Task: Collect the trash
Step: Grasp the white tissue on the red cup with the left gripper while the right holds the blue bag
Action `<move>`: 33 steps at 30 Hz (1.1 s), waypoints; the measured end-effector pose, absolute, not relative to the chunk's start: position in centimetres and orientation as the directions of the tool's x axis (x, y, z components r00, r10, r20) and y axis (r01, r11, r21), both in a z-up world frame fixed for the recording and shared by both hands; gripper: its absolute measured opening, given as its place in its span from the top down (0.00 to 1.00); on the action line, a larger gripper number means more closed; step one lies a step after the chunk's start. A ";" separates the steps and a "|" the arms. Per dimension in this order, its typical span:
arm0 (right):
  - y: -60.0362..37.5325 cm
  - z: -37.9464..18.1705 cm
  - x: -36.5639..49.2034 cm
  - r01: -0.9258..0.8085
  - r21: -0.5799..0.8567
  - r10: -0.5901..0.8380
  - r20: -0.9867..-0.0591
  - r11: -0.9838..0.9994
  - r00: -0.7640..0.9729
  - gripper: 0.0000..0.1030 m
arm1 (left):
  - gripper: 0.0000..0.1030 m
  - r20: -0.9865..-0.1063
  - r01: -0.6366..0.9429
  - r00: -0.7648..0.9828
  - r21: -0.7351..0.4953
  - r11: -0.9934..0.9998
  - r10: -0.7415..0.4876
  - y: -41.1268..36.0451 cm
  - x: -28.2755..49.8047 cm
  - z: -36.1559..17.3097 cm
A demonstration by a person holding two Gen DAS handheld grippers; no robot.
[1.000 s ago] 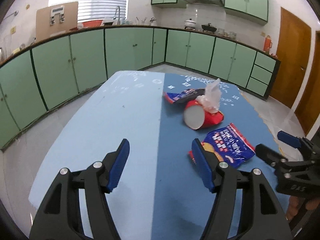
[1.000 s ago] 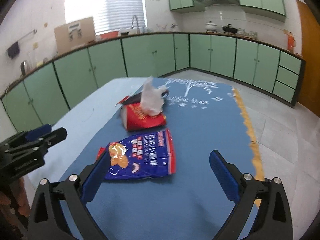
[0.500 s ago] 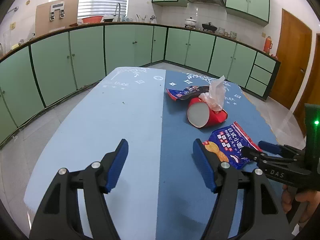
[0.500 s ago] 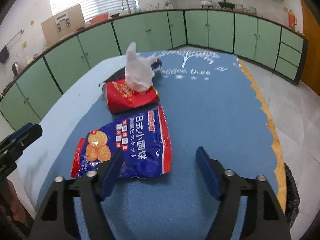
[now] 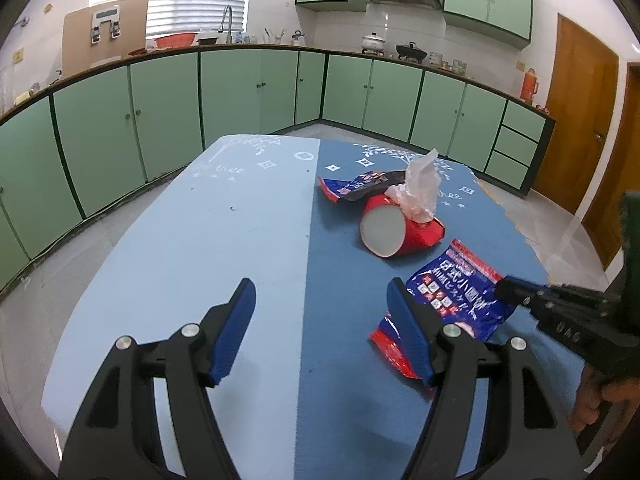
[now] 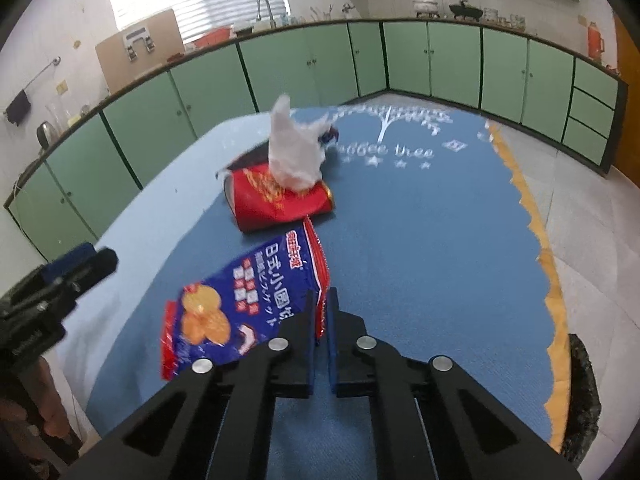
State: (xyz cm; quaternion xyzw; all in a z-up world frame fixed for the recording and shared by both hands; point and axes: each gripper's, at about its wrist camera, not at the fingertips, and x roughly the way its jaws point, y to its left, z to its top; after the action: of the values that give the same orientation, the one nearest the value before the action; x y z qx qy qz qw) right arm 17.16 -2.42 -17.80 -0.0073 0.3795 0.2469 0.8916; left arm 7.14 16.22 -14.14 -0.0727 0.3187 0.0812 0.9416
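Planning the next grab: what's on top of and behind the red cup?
A crumpled white tissue rests on the tipped red cup. Behind it lies a dark snack wrapper, partly hidden by cup and tissue. Whether anything is inside the cup cannot be seen.

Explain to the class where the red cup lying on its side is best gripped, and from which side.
Grip the red cup across its open rim, coming from the left gripper's side. The cup lies tipped over with its wide mouth facing that way, while the tissue sits on its top and the blue snack bag lies to its right.
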 end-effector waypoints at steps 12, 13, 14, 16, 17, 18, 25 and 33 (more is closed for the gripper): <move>-5.1 -13.4 17.5 -0.397 0.146 0.400 -0.600 0.906 0.693 0.98 | 0.35 -0.571 -0.151 0.819 -0.106 0.983 0.064 14.7 9.2 -12.1; -5.3 -13.0 17.8 -0.393 0.139 0.395 -0.593 0.909 0.702 0.98 | 0.35 -0.565 -0.143 0.823 -0.108 0.984 0.057 14.5 9.6 -11.8; -5.4 -12.7 17.9 -0.392 0.134 0.391 -0.588 0.910 0.708 0.98 | 0.35 -0.557 -0.132 0.829 -0.113 0.985 0.047 14.2 10.1 -11.4; -5.8 -12.2 18.3 -0.385 0.122 0.381 -0.577 0.915 0.722 0.98 | 0.35 -0.545 -0.105 0.838 -0.114 0.988 0.027 13.3 11.4 -10.7; -6.0 -11.9 18.7 -0.381 0.120 0.377 -0.573 0.917 0.728 0.98 | 0.35 -0.541 -0.096 0.841 -0.110 0.989 0.021 13.0 11.9 -10.5; -6.2 -11.7 19.1 -0.375 0.119 0.372 -0.569 0.920 0.733 0.98 | 0.35 -0.536 -0.085 0.844 -0.104 0.991 0.016 12.5 12.5 -10.4; -7.3 -12.3 21.7 -0.328 0.138 0.345 -0.580 0.934 0.738 0.98 | 0.37 -0.544 -0.043 0.839 -0.092 0.995 -0.014 10.2 17.6 -11.0; -7.6 -13.9 24.0 -0.300 0.165 0.337 -0.610 0.939 0.717 0.98 | 0.44 -0.595 -0.035 0.803 -0.085 0.996 -0.023 9.7 22.4 -13.0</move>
State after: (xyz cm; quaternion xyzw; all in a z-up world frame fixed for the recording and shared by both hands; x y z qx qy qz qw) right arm 24.01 -7.63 -13.93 0.0271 0.3344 0.1720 0.9262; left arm 22.40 9.73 -12.99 -0.0460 0.3138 0.0033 0.9484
